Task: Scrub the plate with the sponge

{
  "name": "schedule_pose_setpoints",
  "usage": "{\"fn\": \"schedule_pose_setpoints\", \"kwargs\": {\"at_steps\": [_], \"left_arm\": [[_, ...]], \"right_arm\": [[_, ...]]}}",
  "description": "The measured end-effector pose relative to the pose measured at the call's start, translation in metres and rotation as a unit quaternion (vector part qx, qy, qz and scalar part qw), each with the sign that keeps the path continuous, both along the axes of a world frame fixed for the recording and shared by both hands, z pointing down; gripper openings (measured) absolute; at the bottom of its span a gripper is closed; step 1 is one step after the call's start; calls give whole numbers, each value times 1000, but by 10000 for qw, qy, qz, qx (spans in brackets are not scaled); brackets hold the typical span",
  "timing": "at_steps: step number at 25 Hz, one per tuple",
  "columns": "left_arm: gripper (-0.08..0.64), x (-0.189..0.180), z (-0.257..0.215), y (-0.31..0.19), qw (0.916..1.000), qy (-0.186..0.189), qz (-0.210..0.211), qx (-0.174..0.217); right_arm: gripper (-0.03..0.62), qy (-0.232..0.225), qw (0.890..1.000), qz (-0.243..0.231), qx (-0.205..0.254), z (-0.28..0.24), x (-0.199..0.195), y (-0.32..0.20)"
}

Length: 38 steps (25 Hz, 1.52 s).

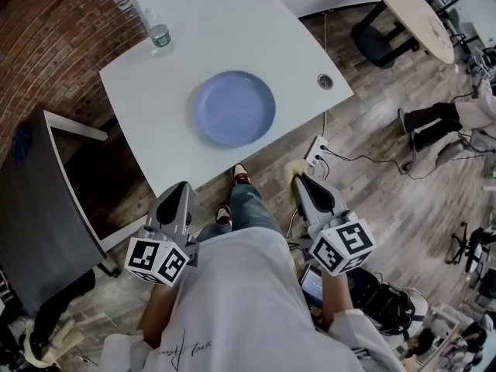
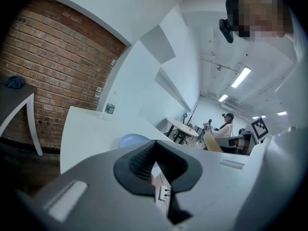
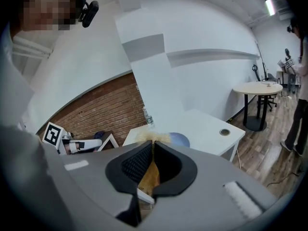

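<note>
**Sponge clamped in the right jaws, plate alone on the bench**

The head view alone shows the whole layout. The blue plate lies flat near the middle of the white bench, with a water bottle at the far left corner. Both grippers are held close to the person's body, short of the bench's near edge and well apart from the plate.

In that view the sponge is only a yellow tuft at the tip of the right gripper. The right gripper view shows more: the jaws are pressed onto the sponge, which fills the slot between the pads and frays out past the tips, with the plate's rim just beyond.

The left gripper has its jaws together. Only the left gripper view shows that nothing sits between them, with the plate peeking over their left side.
</note>
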<state>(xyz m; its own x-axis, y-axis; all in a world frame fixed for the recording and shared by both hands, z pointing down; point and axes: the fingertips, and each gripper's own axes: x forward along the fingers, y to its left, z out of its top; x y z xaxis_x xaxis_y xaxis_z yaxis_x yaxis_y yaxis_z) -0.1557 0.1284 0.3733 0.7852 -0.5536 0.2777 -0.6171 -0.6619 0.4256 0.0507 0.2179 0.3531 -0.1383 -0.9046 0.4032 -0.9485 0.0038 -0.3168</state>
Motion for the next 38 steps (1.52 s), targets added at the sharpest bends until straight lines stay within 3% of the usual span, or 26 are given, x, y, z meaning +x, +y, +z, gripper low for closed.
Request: {"fn": "schedule_pose_setpoints", "kwargs": {"at_steps": [8, 19, 28, 38], "left_arm": [[12, 29, -7, -66, 9991, -124, -418, -3], [14, 79, 14, -118, 9940, -409, -1000, -150], [14, 74, 68, -139, 9816, -1089, -1429, -644], [14, 62, 125, -161, 9727, -1365, -1473, -1164]], "right_arm": [[23, -26, 9987, -511, -34, 3, 34, -84], [21, 79, 9921, -1220, -268, 28, 80, -158], [20, 495, 9796, -1679, -987, 96, 75, -194], [20, 814, 9696, -1739, -1517, 148, 76, -233]]}}
